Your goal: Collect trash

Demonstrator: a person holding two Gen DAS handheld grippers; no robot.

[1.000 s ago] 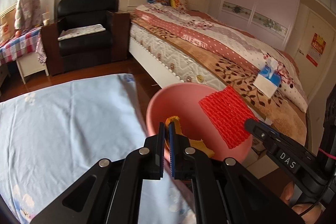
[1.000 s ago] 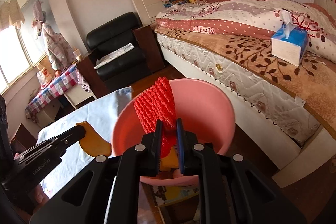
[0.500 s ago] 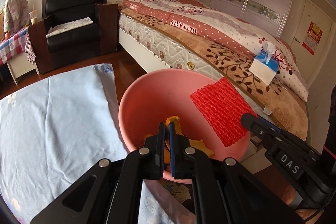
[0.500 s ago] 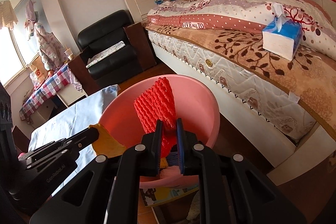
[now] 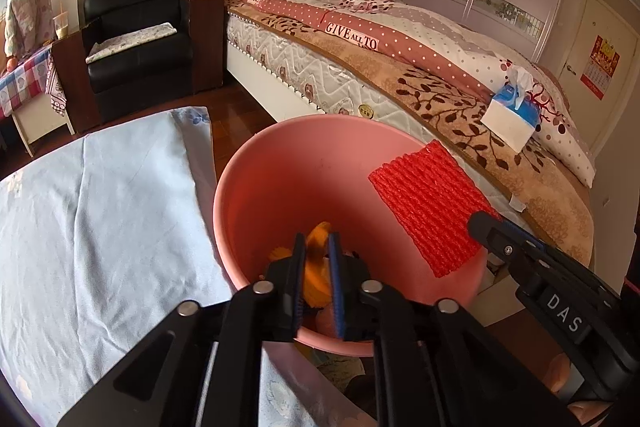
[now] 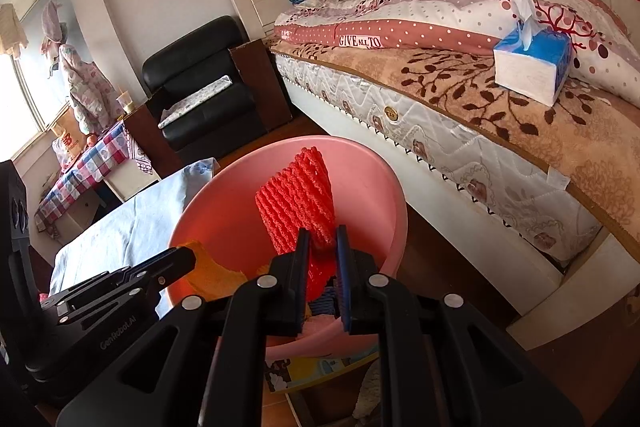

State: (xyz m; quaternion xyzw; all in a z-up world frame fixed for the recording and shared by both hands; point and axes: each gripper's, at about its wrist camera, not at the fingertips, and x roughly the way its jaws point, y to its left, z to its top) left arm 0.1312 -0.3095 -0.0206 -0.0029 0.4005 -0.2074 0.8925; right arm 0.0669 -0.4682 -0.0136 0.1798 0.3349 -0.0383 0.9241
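A pink plastic basin (image 5: 280,183) (image 6: 372,187) stands beside the table's right edge. My left gripper (image 5: 317,247) is over the basin, its fingers parted a little around an orange peel (image 5: 316,267), also seen in the right wrist view (image 6: 208,271). My right gripper (image 6: 319,241) is shut on a red foam fruit net (image 6: 298,195) and holds it upright above the basin; the net also shows in the left wrist view (image 5: 428,203). Other scraps lie at the basin's bottom, mostly hidden.
A light blue cloth (image 5: 96,211) covers the table to the left. A bed (image 5: 420,75) with a blue tissue box (image 5: 512,111) runs along the right. A black armchair (image 5: 140,31) and a checked side table (image 6: 92,159) stand at the back left.
Both grippers have moved forward and over the basin. The left jaws, which were shut on the orange peel, have opened a little. The right stays shut on the red net.
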